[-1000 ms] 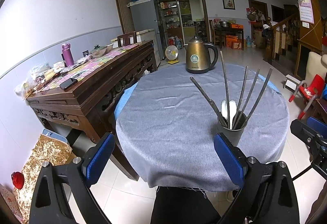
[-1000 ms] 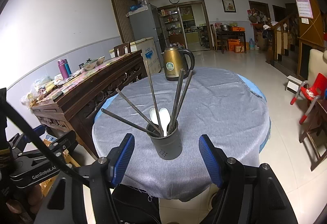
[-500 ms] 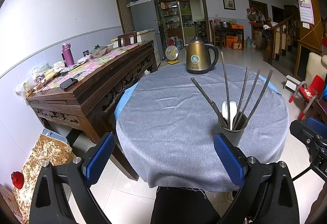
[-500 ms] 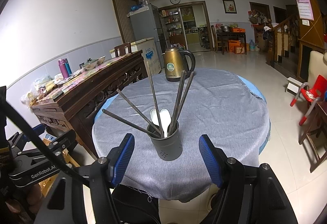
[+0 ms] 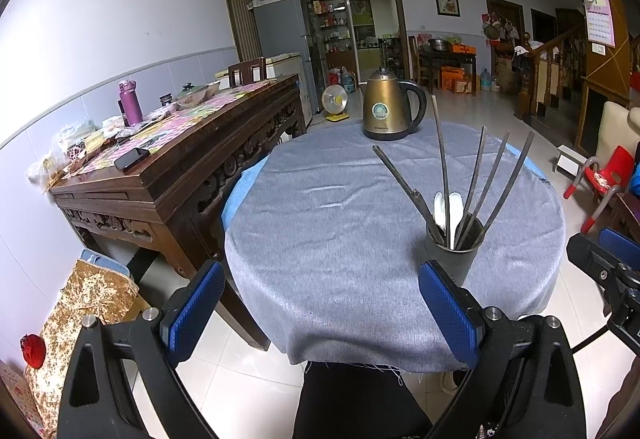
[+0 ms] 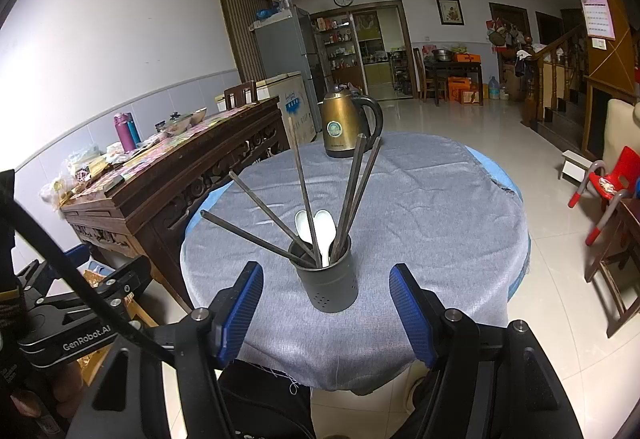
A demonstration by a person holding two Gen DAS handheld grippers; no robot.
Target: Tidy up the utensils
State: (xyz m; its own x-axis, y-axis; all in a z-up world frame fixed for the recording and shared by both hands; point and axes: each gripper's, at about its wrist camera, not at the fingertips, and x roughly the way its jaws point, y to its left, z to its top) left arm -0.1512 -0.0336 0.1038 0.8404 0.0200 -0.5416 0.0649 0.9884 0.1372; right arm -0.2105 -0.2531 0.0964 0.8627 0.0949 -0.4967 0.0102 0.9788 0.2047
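Note:
A dark grey utensil holder stands near the front edge of the round table with a grey cloth. It holds several dark chopsticks fanned outward and two white spoons. It also shows in the left wrist view, at the right. My right gripper is open and empty, just in front of the holder with a finger on each side. My left gripper is open and empty, at the table's front edge, left of the holder.
A brass-coloured electric kettle stands at the far side of the table. A carved wooden sideboard with clutter stands to the left. A red child's chair and a wooden stool are to the right. Tiled floor lies around.

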